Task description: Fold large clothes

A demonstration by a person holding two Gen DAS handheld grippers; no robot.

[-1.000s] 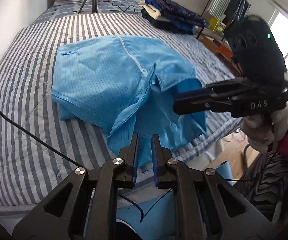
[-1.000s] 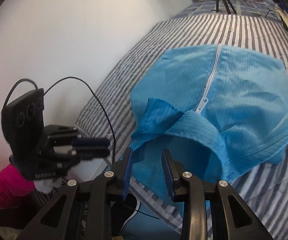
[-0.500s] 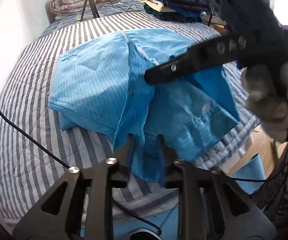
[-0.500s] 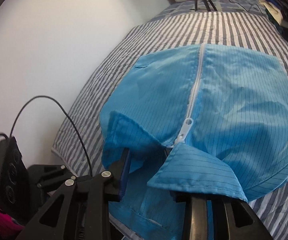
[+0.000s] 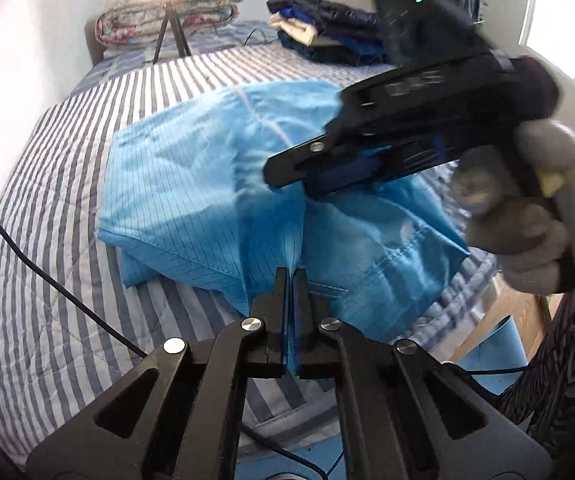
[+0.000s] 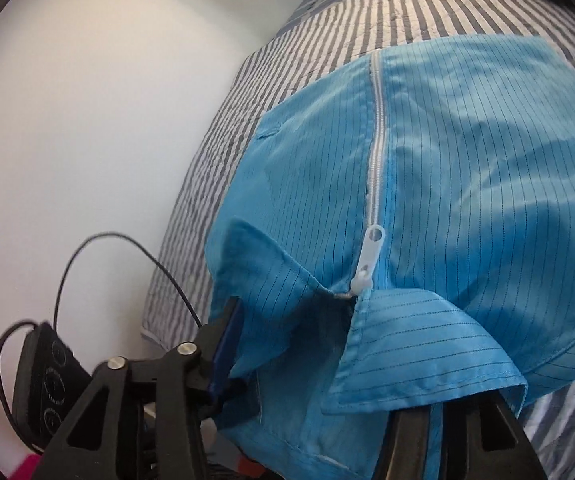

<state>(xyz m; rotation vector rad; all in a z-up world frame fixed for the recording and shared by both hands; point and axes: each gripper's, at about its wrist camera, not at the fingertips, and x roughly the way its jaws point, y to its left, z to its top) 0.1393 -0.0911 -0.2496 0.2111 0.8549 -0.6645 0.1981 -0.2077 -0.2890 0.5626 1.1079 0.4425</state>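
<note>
Starting at the left of the left wrist view: a black cable runs across the striped bedspread, and the white wall is at the far left. At the head of the bed, far left, a rolled quilt lies behind a tripod with a bright lamp above it. The blue jacket lies across the middle of the bed, zipper side up, its near edge reaching the foot of the bed. The left gripper has its jaws fully together, pinching a fold of the jacket's near hem; the fabric rises into the pinch. Far right of centre, a stack of folded dark clothes sits on the bed. The right gripper comes in from the right over the jacket, carried by a gloved hand.

In the right wrist view, the left gripper's body and its cable show at lower left against the wall. The white zipper runs up the jacket's middle, with its pull just above the collar. The right gripper's jaws are opening, moderately wide; the left finger sits beside the collar flap, and the collar drapes over the right finger. Cannot tell if the pads press on the cloth.
</note>
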